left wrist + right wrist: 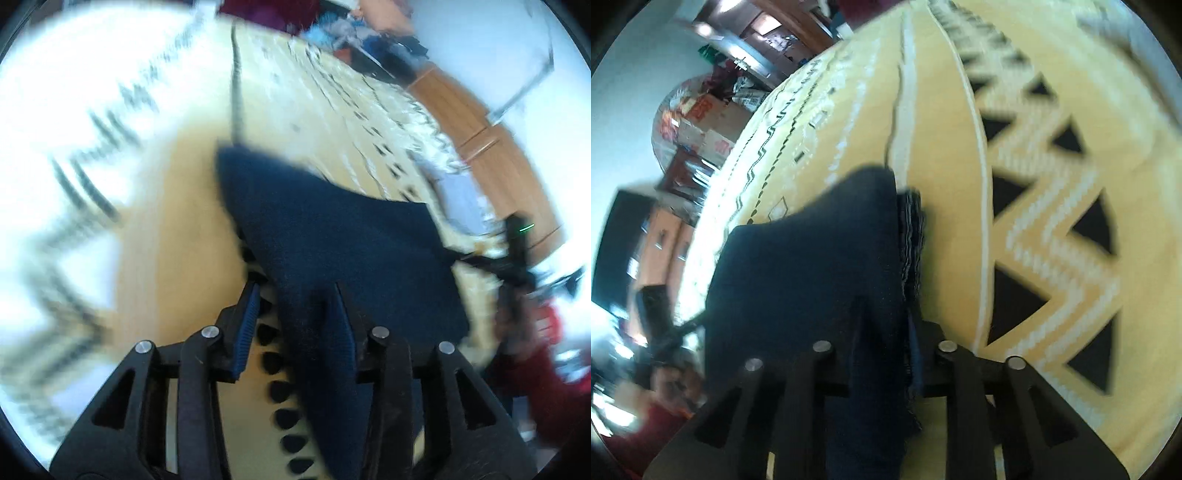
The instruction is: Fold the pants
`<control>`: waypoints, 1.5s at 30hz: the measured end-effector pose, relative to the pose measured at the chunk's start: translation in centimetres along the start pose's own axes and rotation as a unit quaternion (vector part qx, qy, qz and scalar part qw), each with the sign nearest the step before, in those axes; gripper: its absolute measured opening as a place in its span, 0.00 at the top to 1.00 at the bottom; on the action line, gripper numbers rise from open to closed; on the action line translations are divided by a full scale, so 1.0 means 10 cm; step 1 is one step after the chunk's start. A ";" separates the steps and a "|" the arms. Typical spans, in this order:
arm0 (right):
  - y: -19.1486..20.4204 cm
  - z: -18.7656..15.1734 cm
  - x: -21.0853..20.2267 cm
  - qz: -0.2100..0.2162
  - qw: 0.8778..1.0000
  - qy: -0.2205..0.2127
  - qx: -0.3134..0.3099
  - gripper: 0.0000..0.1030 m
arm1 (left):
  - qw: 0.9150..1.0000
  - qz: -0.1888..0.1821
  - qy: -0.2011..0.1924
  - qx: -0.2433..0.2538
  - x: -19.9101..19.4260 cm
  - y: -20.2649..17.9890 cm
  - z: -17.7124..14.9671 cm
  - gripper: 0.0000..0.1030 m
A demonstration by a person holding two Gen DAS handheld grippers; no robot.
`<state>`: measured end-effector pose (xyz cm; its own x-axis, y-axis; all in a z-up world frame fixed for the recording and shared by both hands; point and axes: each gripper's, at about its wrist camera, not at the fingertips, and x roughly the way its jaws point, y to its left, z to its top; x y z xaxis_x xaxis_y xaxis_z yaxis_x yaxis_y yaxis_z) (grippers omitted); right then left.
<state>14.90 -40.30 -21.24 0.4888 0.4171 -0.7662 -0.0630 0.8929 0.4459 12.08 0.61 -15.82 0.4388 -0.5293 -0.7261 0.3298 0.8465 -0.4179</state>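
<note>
The dark navy pants (332, 229) lie bunched on a yellow patterned bedspread (184, 221). In the left wrist view my left gripper (295, 288) is open. The cloth drapes over its right finger, and its ribbed left pad (245, 325) stands apart from the fabric, with bedspread showing in the gap. In the right wrist view the pants (812, 258) run as a thick fold between the fingers of my right gripper (888, 306), which is shut on them. Cloth hides its left finger. The picture is blurred.
The bedspread (945, 184) with black triangles spreads out to the right. A wooden cabinet (491, 147) and a clothes pile (351, 29) stand beyond the bed. A person's red sleeve (535, 369) is at the right. Cardboard boxes (701, 129) stand far left.
</note>
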 end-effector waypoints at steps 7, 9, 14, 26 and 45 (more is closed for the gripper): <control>0.99 -0.51 -0.45 0.009 0.986 -0.040 -0.165 0.67 | 0.987 -0.048 0.004 0.154 -0.09 -0.97 -0.30 0.60; 1.25 -0.79 -0.07 0.039 0.981 0.009 -0.191 0.67 | 0.984 -0.057 0.033 0.163 0.18 -1.10 -0.43 0.61; 1.12 -0.98 0.25 0.049 0.982 0.032 -0.178 0.84 | 0.990 -0.058 0.057 0.119 0.42 -0.79 -0.54 0.80; 0.82 -0.21 -0.35 -0.005 0.983 -0.016 -0.185 0.56 | 0.999 0.006 -0.025 0.048 -0.14 -0.31 0.06 0.50; 0.20 0.46 0.27 -0.055 0.992 0.024 -0.107 0.60 | 0.999 0.031 0.017 -0.004 0.62 0.15 0.47 0.74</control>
<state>20.11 -38.17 -20.24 0.4608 0.3183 -0.8285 -0.1981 0.9468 0.2536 19.23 -1.69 -18.42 0.4297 -0.4737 -0.7687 0.2953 0.8783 -0.3762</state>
